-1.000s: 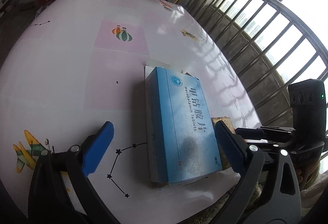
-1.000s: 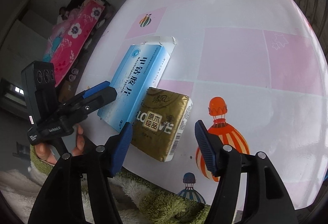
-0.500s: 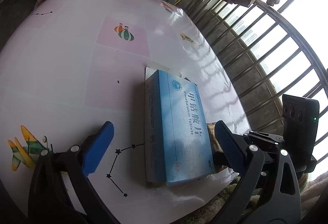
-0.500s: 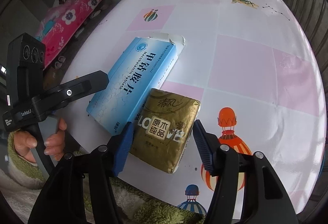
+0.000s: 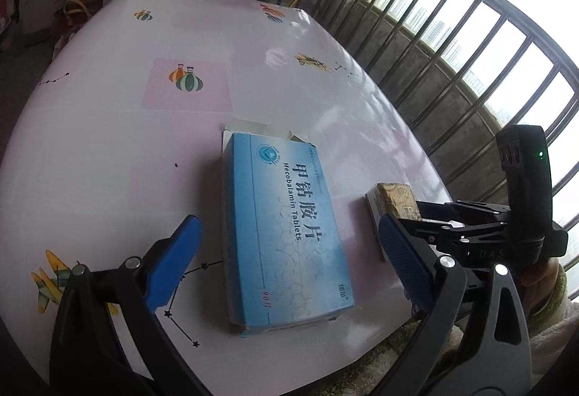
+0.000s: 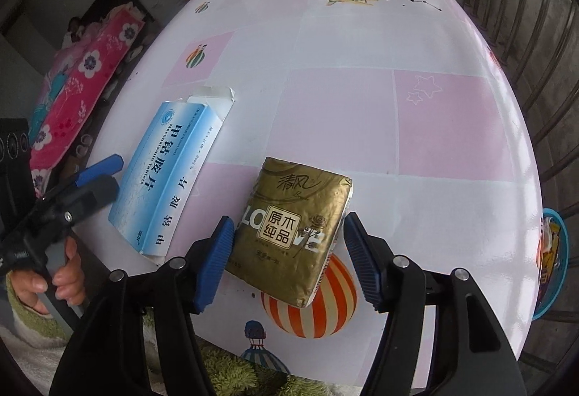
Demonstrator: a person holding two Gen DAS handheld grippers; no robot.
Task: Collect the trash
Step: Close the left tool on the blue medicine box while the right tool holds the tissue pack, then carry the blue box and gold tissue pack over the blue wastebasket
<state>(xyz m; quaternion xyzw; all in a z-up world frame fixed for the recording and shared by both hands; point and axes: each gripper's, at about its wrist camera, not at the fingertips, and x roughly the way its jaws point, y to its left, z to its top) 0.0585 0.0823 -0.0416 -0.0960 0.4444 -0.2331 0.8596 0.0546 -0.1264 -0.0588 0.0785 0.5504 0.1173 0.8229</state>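
On the pink-and-white patterned table [image 6: 362,113] two pieces of trash lie side by side near the near edge: a blue Mecobalamin tablet box [image 5: 286,233] on the left and a gold tissue pack [image 6: 295,229] on the right, close but not touching.

The right gripper [image 6: 286,258] points steeply down at the tissue pack. Its jaws have just been opening a little and now stand about as wide as the pack, one blue pad at each long side. The left pad sits right at the pack's edge and the right pad stands just clear, so it brackets the pack without having hold of it. The pack's long axis runs away from the gripper, tilted slightly right at the far end, so the jaws cross its short width, which is the way a squeeze needs them.

The left gripper [image 5: 289,262] is wide open and holds nothing. The tablet box lies between its pads with room on both sides, its long axis also running away from the tool, and its torn flap at the far end.

Each hand is nearer its own item. A blue bin [image 6: 553,262] with wrappers in it shows past the table's right edge, nearer the right hand, and is probably where the trash goes.
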